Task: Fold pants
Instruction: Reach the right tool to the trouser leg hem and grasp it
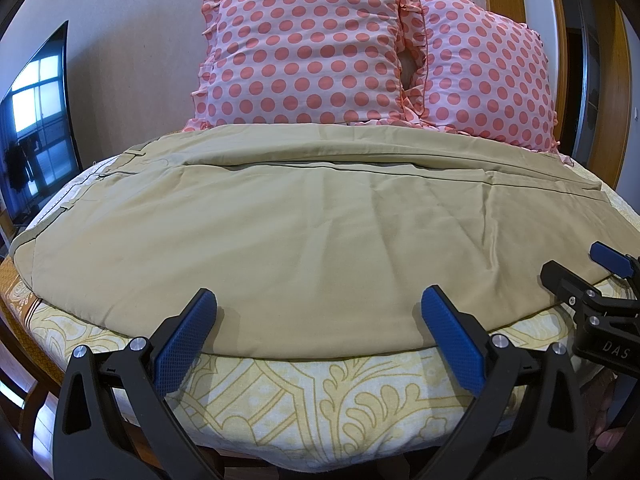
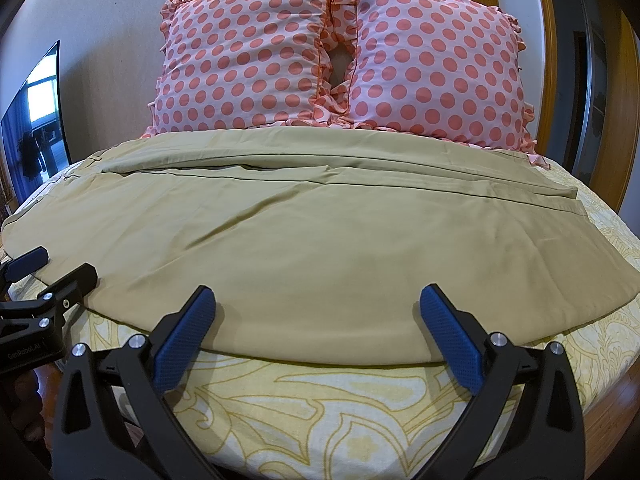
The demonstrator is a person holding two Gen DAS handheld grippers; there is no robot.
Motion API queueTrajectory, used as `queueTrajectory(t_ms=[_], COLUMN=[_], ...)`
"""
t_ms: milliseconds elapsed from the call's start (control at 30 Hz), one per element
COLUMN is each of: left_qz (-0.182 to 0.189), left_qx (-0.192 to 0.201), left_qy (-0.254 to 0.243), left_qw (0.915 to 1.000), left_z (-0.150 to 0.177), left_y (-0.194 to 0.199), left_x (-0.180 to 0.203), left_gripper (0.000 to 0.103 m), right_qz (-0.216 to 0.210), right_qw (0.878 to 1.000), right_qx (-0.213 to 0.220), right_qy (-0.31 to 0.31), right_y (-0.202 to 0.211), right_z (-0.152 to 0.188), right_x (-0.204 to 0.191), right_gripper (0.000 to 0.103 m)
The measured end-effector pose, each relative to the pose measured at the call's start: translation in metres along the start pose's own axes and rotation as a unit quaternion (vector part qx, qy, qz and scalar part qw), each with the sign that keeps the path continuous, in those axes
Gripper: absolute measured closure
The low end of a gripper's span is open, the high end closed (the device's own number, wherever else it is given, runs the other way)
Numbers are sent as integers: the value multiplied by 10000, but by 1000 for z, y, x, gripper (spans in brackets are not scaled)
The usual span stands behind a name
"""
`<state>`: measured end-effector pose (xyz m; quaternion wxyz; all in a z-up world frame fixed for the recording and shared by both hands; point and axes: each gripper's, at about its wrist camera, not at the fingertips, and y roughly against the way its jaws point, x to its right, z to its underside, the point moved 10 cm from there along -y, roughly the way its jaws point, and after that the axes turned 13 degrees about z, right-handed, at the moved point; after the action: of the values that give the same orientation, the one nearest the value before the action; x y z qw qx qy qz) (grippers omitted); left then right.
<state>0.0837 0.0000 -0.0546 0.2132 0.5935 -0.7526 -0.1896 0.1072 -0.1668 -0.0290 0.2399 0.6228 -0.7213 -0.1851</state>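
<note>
Left gripper [image 1: 318, 304] and right gripper [image 2: 318, 304] hover wide open, empty, at the near edge of khaki pants [image 1: 304, 232]. The pants lie flat across the bed [image 1: 280, 400].

Pants [image 1: 304, 236] lie flat across the bed [image 1: 304, 400], waistband end to the left, leg ends to the right. Two pillows [image 1: 308, 52] stand side by side behind the pants, touching their far edge. Left gripper [image 1: 318, 304] sits over the pants' near edge, right gripper [image 2: 318, 304] just beside it to the right. TV [image 1: 38, 120] stands left of the bed.
</note>
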Motion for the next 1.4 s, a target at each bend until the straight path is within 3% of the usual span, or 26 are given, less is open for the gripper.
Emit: queueTrajectory(t_ms=[167,267,367,500,633,667,733,800,900,1000,1100,1233,1333,1400], left_qz=[19,148,374,72,-46,-26,21,8,34,45,101,139,179,178], left_qx=[-38,-195,-51,301,401,386,366,349,331,316,202,200,199,218], left_qy=[-6,15,76,-20,-28,-22,-47,-90,-104,-108,-68,-37,53,134], left_qw=[10000,9997,9993,9995,9992,9992,9993,9993,9994,9994,9997,9997,9996,9995], left_z=[1,-3,-21,-56,-78,-80,-82,-86,-89,-91,-92,-92,-91,-90], left_y=[0,-1,3,9,2,0,-5,-10,-17,-22,-32,-34,-34,-32], left_x=[0,1,-1,-12,-15,-15,-13,-12,-12,-13,-13,-14,-17,-20], left_gripper=[1,1,1,1,1,1,1,1,1,1,1,1,1,1], right_qz=[-68,-286,-295,330,1273,1497,1738,1909,2294,2405,2622,2883,2549,2051], right_qw=[10000,9991,9990,9954,9793,9714,9568,9395,9122,8949,8899,8913,8925,8921], right_qx=[40,-281,-153,-170,-623,-810,-1204,-1581,-1844,-2056,-2256,-2083,-1853,-1560], right_qy=[28,150,-302,-884,-1442,-1653,-1994,-2363,-2852,-3147,-2974,-2813,-3226,-3713], right_y=[-3,-3,-5,-40,-123,-153,-199,-239,-276,-301,-317,-314,-306,-290], right_z=[-2,-6,-52,-120,-170,-179,-184,-184,-180,-174,-166,-160,-153,-150], right_x=[3,0,36,102,174,195,225,250,286,304,308,314,320,321], right_gripper=[2,2,2,2,3,7,31,43,45,45,48,72,90,96])
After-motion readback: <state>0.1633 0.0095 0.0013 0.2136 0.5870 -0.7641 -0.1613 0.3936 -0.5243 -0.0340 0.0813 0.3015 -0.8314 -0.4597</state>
